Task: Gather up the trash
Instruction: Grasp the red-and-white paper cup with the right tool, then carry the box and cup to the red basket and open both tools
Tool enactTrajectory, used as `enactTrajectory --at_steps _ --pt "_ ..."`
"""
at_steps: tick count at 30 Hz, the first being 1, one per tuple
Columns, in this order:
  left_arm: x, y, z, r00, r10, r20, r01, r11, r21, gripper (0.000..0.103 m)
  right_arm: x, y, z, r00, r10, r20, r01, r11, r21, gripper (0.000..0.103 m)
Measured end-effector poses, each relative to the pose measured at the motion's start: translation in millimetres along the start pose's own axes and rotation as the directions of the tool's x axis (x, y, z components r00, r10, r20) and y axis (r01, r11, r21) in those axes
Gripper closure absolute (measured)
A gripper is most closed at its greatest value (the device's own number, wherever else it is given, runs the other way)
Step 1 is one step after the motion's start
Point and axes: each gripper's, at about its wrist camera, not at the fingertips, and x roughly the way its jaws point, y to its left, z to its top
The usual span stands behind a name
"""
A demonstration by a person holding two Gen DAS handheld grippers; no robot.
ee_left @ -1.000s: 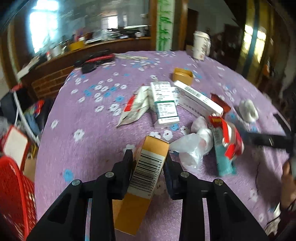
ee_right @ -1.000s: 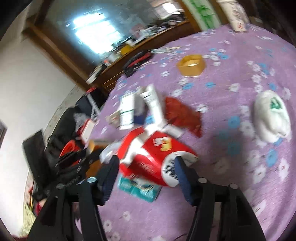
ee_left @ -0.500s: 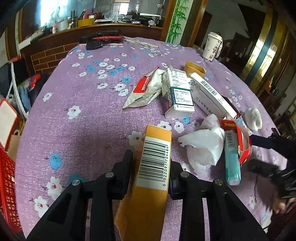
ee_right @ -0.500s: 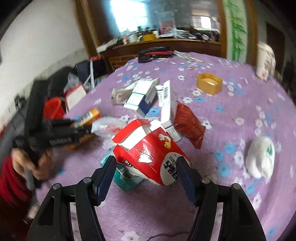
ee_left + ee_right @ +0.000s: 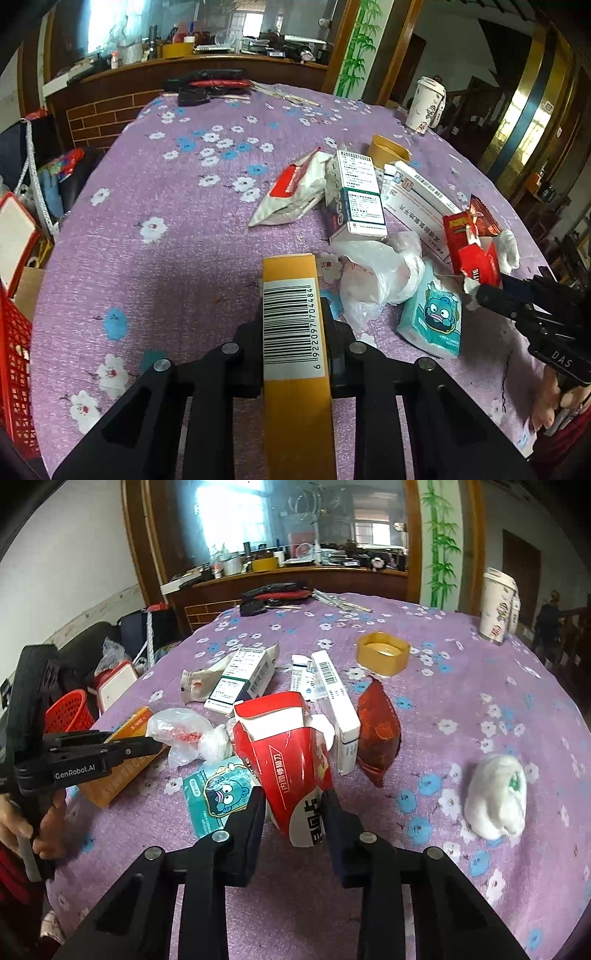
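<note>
The left gripper (image 5: 291,325) is clamped on a flat orange carton with a barcode label (image 5: 293,332); its two fingers press the narrow sides, and the carton sticks out forward over the purple flowered tablecloth (image 5: 177,221). The right gripper (image 5: 293,808) has a crushed red and white carton (image 5: 288,753) between its fingers, and the jaws are closing on it, with both pads already against its sides.

I take this red carton as the landmark. Just left of it lies a teal tissue pack with a cartoon face (image 5: 218,794), partly under it. Behind the pack there is a crumpled clear plastic bag (image 5: 181,731). Touching the carton on the right is a long white medicine box (image 5: 336,709), and beside that a dark red foil wrapper (image 5: 378,727). Well to the right lies a wadded white plastic bag (image 5: 496,797). Behind the carton stand a white and green medicine box (image 5: 243,677) and, farther back, a yellow square lid (image 5: 382,653). Far left, off the table, there is a red basket (image 5: 68,714).
</note>
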Motion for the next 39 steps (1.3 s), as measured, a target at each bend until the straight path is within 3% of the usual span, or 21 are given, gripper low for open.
enactTrajectory --at_steps 15,39 --pt "-35 -1 -4 0.998 0.007 0.068 -0.006 1.0 -0.008 0.081 -39 12 0 0.99 0.11 0.086 -0.115 0.991 0.066 0.073" --pt "-86 1 -19 0.986 0.023 0.162 -0.017 0.999 -0.036 0.081 -48 55 5 0.975 0.209 0.073 -0.212 0.977 0.029 0.073"
